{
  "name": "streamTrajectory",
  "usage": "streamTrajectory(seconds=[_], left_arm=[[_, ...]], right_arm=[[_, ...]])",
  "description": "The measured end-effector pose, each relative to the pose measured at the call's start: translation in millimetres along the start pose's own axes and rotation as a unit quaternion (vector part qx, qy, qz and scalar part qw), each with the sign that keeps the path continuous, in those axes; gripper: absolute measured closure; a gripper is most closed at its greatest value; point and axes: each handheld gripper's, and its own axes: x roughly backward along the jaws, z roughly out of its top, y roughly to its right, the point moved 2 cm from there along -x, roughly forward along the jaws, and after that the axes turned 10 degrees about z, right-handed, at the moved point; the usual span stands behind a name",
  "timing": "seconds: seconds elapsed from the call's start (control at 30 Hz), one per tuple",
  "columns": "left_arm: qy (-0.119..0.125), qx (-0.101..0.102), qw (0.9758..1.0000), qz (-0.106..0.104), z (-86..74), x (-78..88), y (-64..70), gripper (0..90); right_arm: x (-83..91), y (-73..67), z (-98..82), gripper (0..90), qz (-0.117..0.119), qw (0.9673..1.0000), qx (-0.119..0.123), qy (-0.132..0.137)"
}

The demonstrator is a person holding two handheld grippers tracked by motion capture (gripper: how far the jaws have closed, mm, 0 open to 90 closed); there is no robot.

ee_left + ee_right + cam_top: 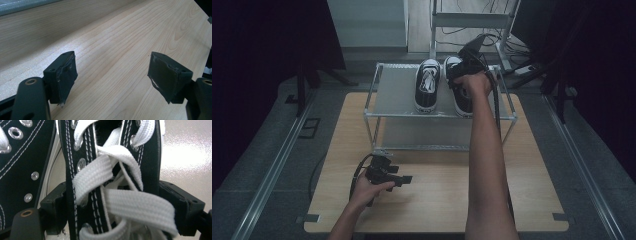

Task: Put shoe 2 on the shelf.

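So the right gripper point(120, 202) has its jaws squeezed on both sides of the laced-up middle of the right-hand shoe point(110, 182), pads pressed into the black canvas with the white laces point(135, 205) bunched up between them. That shoe sits on the top shelf of the wire rack point(394, 92), right next to its partner, the left-hand shoe point(427, 85), toes pointing toward the person. Looks to me like the placing step: the shoe seems to be down on the shelf beside the other one, so I'd guess what's next is letting go and backing straight up without dragging the laces or knocking the pair crooked.

The left gripper point(112, 77) is parked in front of the rack on the table point(437, 200), jaws partly open with nothing in them, just wood grain between the pads.

The table is light wood and the rack stands at its far side. Past the rack there's a metal frame with loose cables, a grey floor with rails either side, and dark curtains around.
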Motion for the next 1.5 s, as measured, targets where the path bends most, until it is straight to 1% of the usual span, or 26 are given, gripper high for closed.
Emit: streamTrajectory(seconds=[0.13, 0.2, 0.3, 0.5, 0.63, 0.83, 0.97, 1.1, 1.17, 1.43, 1.5], left_arm=[[0.001, 0.000, 1.0000, 0.000, 0.1, 0.1, 0.6, 22.9], [0.001, 0.000, 1.0000, 0.000, 0.0, 0.3, 0.8, 22.8], [0.002, -0.001, 1.0000, -0.001, 0.0, 1.0, 0.9, 22.8], [0.002, -0.001, 1.0000, -0.002, -0.1, 1.2, 0.7, 22.9], [0.002, -0.002, 1.0000, -0.002, 0.0, 1.1, 0.0, 22.9], [0.002, -0.002, 1.0000, -0.002, -0.1, 1.1, 0.4, 22.9], [0.002, -0.001, 1.0000, -0.002, -0.2, 1.0, -0.5, 22.9], [0.001, 0.000, 1.0000, -0.001, -0.3, 0.6, -0.7, 22.9], [0.001, -0.001, 1.0000, -0.002, -0.4, 0.6, -0.6, 22.9], [-0.002, -0.002, 1.0000, -0.002, -1.0, -0.2, -0.1, 22.9], [-0.003, -0.002, 1.0000, -0.001, -1.1, -0.6, -0.2, 22.9]], right_arm=[[-1.4, -3.4, 3.4, 16.7, -0.010, 0.9999, 0.004, -0.003], [-2.3, -6.1, 5.2, 16.7, -0.011, 0.9999, 0.004, -0.001], [-3.8, -9.3, 7.7, 16.7, -0.007, 1.0000, -0.003, 0.001], [-8.2, -10.3, 12.7, 16.6, -0.013, 0.9997, -0.018, 0.004], [-11.3, -10.4, 15.7, 16.6, -0.015, 0.9992, -0.036, 0.009], [-15.3, -9.5, 20.1, 16.4, -0.015, 0.9987, -0.046, 0.014], [-19.0, -7.9, 22.0, 16.2, -0.023, 0.9985, -0.049, 0.010], [-22.9, -6.6, 23.7, 15.8, -0.024, 0.9982, -0.054, 0.001], [-23.7, -6.3, 24.5, 15.7, -0.026, 0.9978, -0.060, -0.002], [-28.8, -4.8, 25.4, 13.4, -0.026, 0.9974, -0.066, -0.015], [-27.9, -6.2, 26.0, 13.1, -0.032, 0.9976, -0.061, -0.008]])
